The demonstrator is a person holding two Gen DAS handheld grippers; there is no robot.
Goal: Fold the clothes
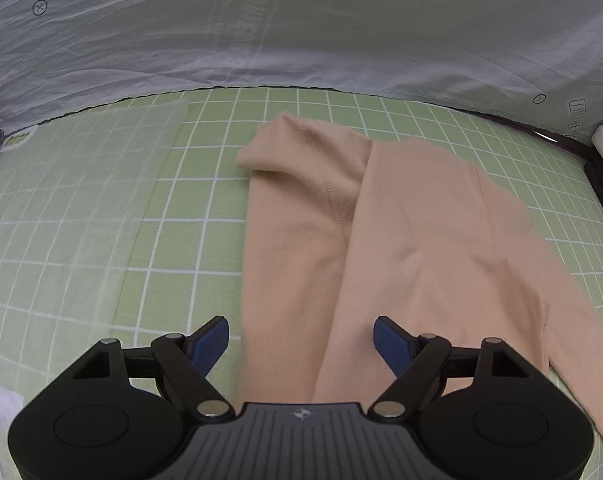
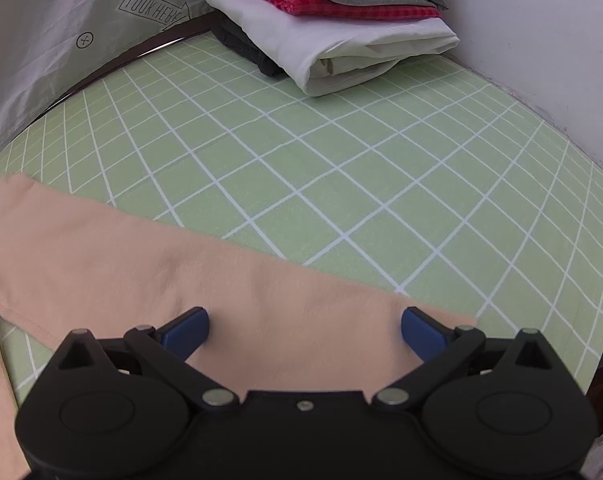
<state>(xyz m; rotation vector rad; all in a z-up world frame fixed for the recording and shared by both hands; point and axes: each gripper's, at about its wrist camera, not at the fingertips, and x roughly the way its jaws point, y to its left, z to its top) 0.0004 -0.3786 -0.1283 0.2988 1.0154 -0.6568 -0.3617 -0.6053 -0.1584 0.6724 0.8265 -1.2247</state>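
A peach-coloured garment [image 1: 381, 232] lies on the green checked mat [image 1: 189, 200], with one side and a sleeve folded over its middle. My left gripper [image 1: 301, 340] hangs above the garment's near part, jaws wide apart, nothing between the blue pads [image 1: 211, 340]. In the right wrist view a flat strip of the same garment [image 2: 141, 264] runs from the left edge to below my right gripper [image 2: 305, 326]. That gripper is open above the cloth, its blue pads [image 2: 421, 332] well apart and holding nothing.
A stack of folded clothes [image 2: 341, 24], white, red checked and grey, sits at the far corner of the mat against a white wall. A wrinkled white printed sheet [image 1: 261, 32] lies beyond the mat's far edge. A translucent sheet [image 1: 81, 184] covers the mat's left part.
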